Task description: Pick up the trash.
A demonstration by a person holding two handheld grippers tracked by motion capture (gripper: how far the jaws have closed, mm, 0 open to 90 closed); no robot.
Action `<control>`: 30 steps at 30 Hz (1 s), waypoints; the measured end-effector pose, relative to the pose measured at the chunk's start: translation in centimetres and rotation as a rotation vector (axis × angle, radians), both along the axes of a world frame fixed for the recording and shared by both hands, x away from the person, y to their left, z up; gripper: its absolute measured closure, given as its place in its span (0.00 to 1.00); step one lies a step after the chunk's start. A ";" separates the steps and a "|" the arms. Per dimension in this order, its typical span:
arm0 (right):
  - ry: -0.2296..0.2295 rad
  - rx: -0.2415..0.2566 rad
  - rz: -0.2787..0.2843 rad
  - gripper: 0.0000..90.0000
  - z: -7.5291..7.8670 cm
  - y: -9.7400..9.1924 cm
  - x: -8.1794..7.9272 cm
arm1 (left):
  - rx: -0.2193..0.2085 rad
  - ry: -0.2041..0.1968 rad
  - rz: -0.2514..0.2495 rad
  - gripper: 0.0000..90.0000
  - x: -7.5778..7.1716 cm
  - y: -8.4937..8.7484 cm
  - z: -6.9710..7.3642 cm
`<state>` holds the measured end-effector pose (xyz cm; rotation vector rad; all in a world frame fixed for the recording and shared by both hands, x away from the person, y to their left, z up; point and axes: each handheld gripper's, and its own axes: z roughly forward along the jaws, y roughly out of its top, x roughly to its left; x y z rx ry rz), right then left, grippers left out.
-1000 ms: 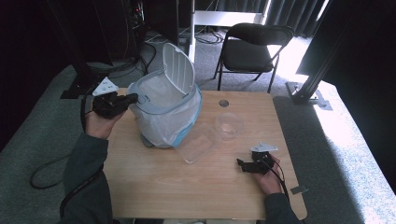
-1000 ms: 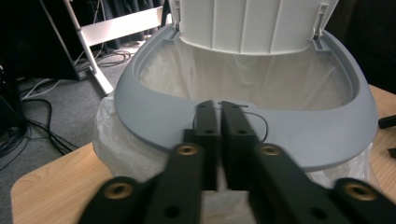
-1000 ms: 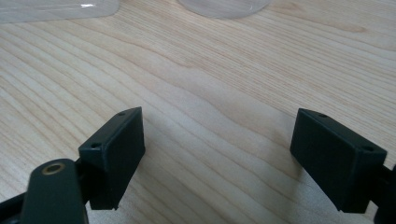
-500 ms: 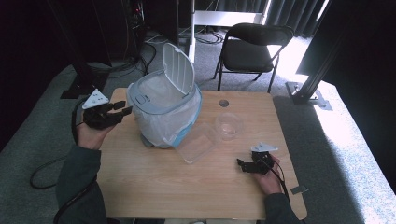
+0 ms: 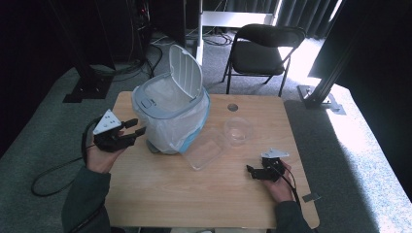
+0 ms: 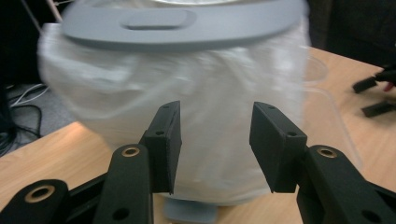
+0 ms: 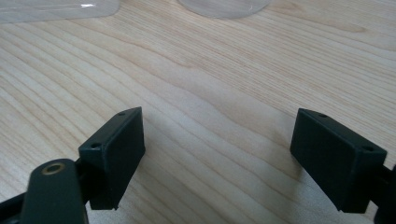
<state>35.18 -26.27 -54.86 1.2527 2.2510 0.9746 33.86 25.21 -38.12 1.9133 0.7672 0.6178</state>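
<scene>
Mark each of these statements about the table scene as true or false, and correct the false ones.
1. The bin's lid stands open. True.
2. The left tool grips the bin liner. False: its jaws have just been opening and stand apart, short of the liner, with nothing between them.
3. A clear bowl sits on the table to the right of the bin. True.
4. The right tool holds the clear tray. False: its jaws are open over bare wood, apart from the tray.
5. The folding chair stands on the table. False: it stands on the floor beyond it.
</scene>
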 end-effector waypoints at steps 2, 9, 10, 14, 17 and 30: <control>0.001 -0.001 0.001 0.19 0.0 0.0 0.0 | 0.013 0.008 -0.022 0.63 -0.4 -1.0 -0.4; 0.000 -0.001 0.001 0.19 0.0 0.0 0.0 | 0.041 0.031 -0.073 0.67 -0.4 -3.7 -1.9; 0.000 -0.001 0.002 0.19 0.0 0.0 0.0 | 0.045 0.035 -0.077 0.67 -0.3 -4.0 -2.1; 0.002 0.001 -0.001 0.19 0.0 0.0 0.0 | 0.050 0.047 -0.102 0.69 -0.2 -5.1 -3.0; 0.001 0.001 -0.001 0.19 0.0 0.0 0.0 | 0.052 0.052 -0.128 0.70 -0.2 -6.0 -3.4; 0.001 0.000 -0.002 0.19 0.0 0.0 0.0 | 0.060 0.049 -0.147 0.72 -1.0 -7.8 -4.3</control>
